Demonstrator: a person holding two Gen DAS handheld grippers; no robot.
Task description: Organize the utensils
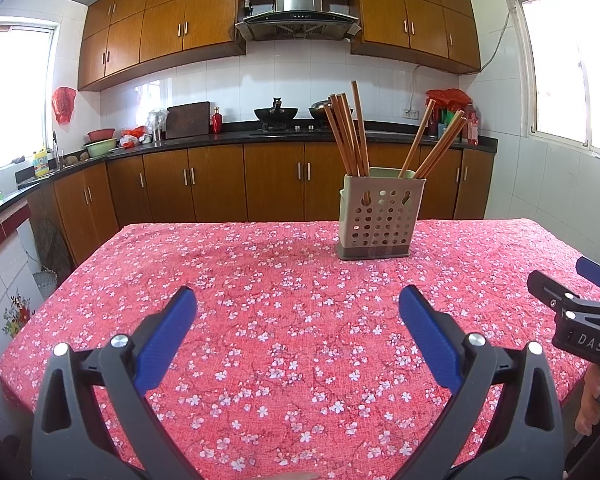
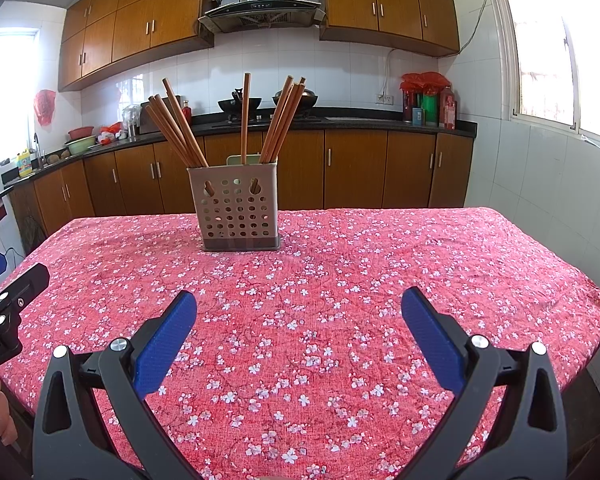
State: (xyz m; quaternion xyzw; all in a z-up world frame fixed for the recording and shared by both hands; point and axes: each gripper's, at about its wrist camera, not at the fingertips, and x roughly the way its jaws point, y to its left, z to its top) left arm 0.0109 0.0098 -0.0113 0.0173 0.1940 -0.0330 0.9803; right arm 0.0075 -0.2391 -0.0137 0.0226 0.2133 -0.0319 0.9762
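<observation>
A beige perforated utensil holder (image 1: 380,220) stands upright on the far part of the table, holding several wooden chopsticks (image 1: 350,136) that lean left and right. It also shows in the right wrist view (image 2: 238,208) with its chopsticks (image 2: 180,128). My left gripper (image 1: 298,304) is open and empty, low over the near table, well short of the holder. My right gripper (image 2: 298,306) is open and empty, also near the front edge. The right gripper also shows at the right edge of the left wrist view (image 1: 580,308).
The table wears a red floral cloth (image 1: 260,320), also seen in the right wrist view (image 2: 380,280). Behind it run wooden cabinets and a black counter (image 1: 220,138) with woks and bottles. The left gripper shows at the left edge (image 2: 8,312).
</observation>
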